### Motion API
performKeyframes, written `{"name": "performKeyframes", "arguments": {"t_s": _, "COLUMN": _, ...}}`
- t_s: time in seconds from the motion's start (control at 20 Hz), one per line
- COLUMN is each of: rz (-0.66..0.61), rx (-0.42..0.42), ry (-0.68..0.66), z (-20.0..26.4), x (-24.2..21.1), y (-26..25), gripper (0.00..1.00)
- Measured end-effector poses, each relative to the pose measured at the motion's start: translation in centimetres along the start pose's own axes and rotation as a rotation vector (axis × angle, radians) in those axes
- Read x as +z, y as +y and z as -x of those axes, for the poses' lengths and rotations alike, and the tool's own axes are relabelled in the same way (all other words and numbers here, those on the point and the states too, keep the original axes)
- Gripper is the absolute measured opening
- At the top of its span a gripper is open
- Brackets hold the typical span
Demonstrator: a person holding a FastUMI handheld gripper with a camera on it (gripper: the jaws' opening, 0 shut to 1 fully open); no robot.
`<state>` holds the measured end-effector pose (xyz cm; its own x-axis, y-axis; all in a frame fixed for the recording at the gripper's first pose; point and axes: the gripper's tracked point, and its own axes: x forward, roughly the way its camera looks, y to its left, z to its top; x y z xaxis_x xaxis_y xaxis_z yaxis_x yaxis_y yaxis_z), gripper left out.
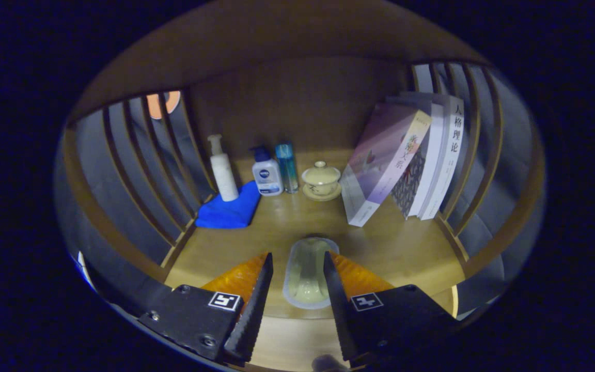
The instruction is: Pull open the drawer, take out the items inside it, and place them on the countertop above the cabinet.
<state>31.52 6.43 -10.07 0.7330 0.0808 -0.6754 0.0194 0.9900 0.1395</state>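
**A:** What sits between the fingers?

**B:** A pale, translucent oblong packet [308, 274] lies flat on the wooden countertop [406, 248], in the gap of the gripper [297, 261]. The fingers stand apart, one on each side of it; whether either touches it cannot be told. No drawer can be made out.

**A:** Any writing to read?

**B:** The spine of the white book [450, 155] carries Chinese characters, 人格理论. The leaning book [388, 160] in front has red characters on its spine, too blurred to read. The squat white bottle [267, 175] wears a round dark-blue badge; its lettering is too small to make out.

**A:** What else stands at the back?

**B:** A tall white pump bottle [223, 168] stands on a folded blue cloth [230, 212]. Just beside the squat bottle is a slim blue bottle [287, 165], then a lidded cream cup on a saucer [322, 181]. The books tilt left, resting against the slatted side rail [463, 170] on the right.

**A:** And room to move?

**B:** Bare wood lies open between the packet and the back row. Slatted rails close both sides, a wooden back panel [297, 103] closes the rear, and the near edge of the top runs just under the fingers.
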Motion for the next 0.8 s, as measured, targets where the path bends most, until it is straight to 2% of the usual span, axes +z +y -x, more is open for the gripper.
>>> {"name": "performKeyframes", "arguments": {"t_s": 0.05, "rz": 0.006, "rx": 0.009, "ry": -0.035, "z": 1.0, "x": 0.1, "y": 0.4, "gripper": 0.64}}
{"name": "performKeyframes", "arguments": {"t_s": 0.15, "rz": 0.018, "rx": 0.023, "ry": -0.118, "z": 3.5, "x": 0.4, "y": 1.3, "gripper": 0.73}}
{"name": "performKeyframes", "arguments": {"t_s": 0.25, "rz": 0.022, "rx": 0.032, "ry": -0.199, "z": 6.2, "x": 0.2, "y": 2.0, "gripper": 0.95}}
{"name": "performKeyframes", "arguments": {"t_s": 0.3, "rz": 0.026, "rx": 0.043, "ry": -0.238, "z": 7.6, "x": -0.1, "y": 2.6, "gripper": 1.0}}
{"name": "performKeyframes", "arguments": {"t_s": 0.6, "rz": 0.096, "rx": 0.053, "ry": -0.47, "z": 15.1, "x": -3.0, "y": 4.2, "gripper": 0.98}}
{"name": "performKeyframes", "arguments": {"t_s": 0.8, "rz": 0.111, "rx": 0.006, "ry": -0.599, "z": 18.5, "x": -5.6, "y": 3.5, "gripper": 0.99}}
